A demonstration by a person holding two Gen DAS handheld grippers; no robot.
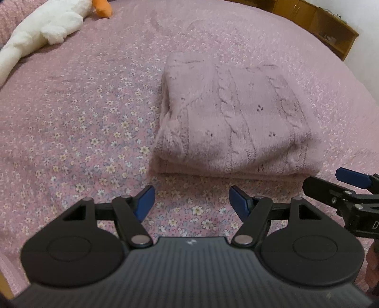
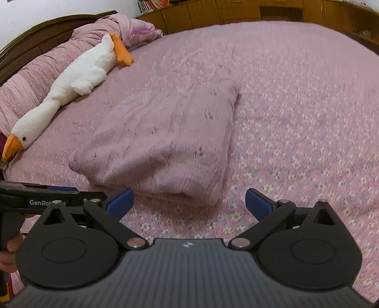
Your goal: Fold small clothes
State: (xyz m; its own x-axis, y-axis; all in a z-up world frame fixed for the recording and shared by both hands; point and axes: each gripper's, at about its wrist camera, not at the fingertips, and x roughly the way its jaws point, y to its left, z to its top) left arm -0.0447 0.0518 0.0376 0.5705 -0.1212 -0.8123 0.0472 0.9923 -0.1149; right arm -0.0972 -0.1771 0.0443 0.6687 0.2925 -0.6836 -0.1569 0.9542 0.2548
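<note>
A pink cable-knit sweater (image 1: 234,118) lies folded into a thick rectangle on the pink floral bedspread (image 1: 83,113). It also shows in the right wrist view (image 2: 165,139). My left gripper (image 1: 191,201) is open and empty, hovering just short of the sweater's near edge. My right gripper (image 2: 188,203) is open and empty, also just short of the sweater's near corner. The right gripper appears at the right edge of the left wrist view (image 1: 343,189), and the left gripper at the left edge of the right wrist view (image 2: 47,199).
A white plush goose (image 2: 71,87) with an orange beak lies along the pillows (image 2: 30,78) at the head of the bed. Wooden cabinets (image 2: 236,11) stand beyond the bed's far side. The bedspread (image 2: 308,106) stretches to the right of the sweater.
</note>
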